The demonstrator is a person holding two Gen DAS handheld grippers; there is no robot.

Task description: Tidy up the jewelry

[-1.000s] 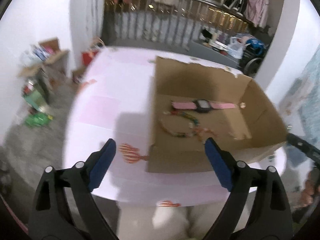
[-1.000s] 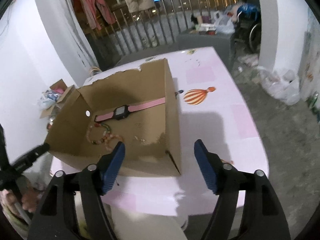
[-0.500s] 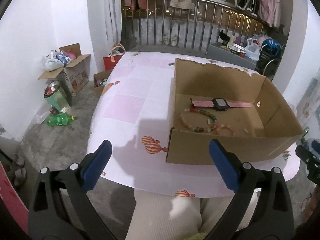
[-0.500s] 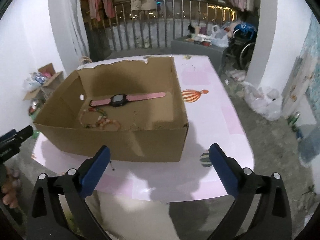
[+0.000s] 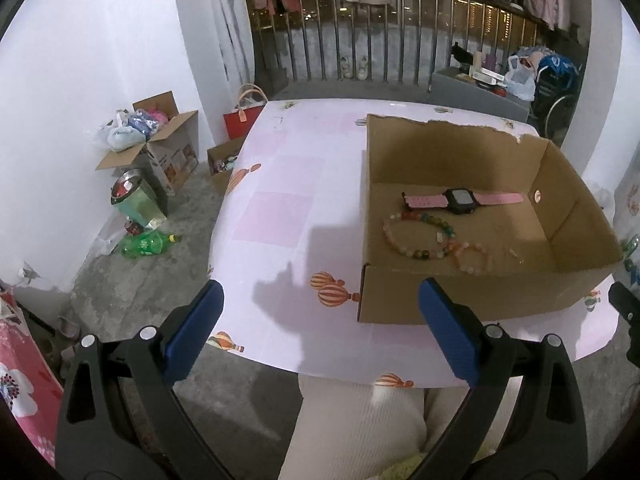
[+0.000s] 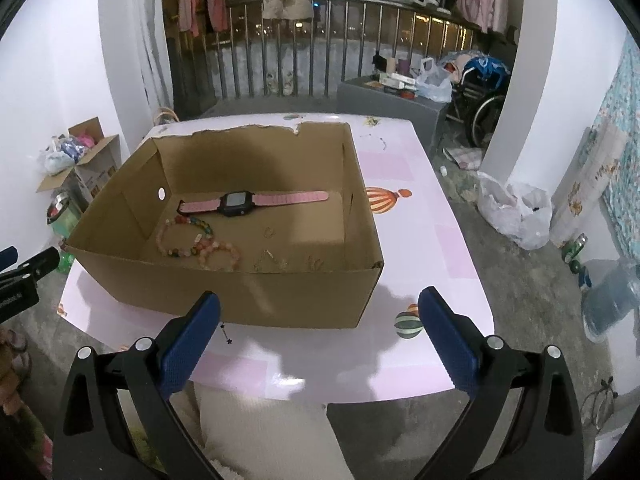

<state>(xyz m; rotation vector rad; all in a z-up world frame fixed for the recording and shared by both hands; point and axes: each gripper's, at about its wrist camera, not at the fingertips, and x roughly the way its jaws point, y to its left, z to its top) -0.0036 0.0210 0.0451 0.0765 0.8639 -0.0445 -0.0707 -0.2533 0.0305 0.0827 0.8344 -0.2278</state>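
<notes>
A: Since the left view comes first, what sits in the box [image 5: 560, 280]?

B: On its floor lie 1 pink watch [image 5: 460, 200] near the far wall and 2 bead bracelets [image 5: 420, 240] just in front of it, touching each other. The box stands on the pink table [image 5: 280, 208].

A: How would they handle?

B: I judge them all light. The bracelets look limp and would sag and roll, so pinch across a short run of beads. The watch has a stiff black body and bendy straps; the body seems the surest hold.

A: And the left gripper [image 5: 320, 334]?

B: It hangs low over the near table edge, left of the box, fingers spread wide, holding nothing.

A: Now the right view?

B: Same watch [image 6: 236, 204], bracelets [image 6: 200, 246], plus some thin small pieces [image 6: 276, 260] near the front wall, too fine to identify; they may be slippery and fragile. The right gripper [image 6: 320, 334] points at the box's front wall [image 6: 240, 296], level, fingers wide apart and empty.
</notes>
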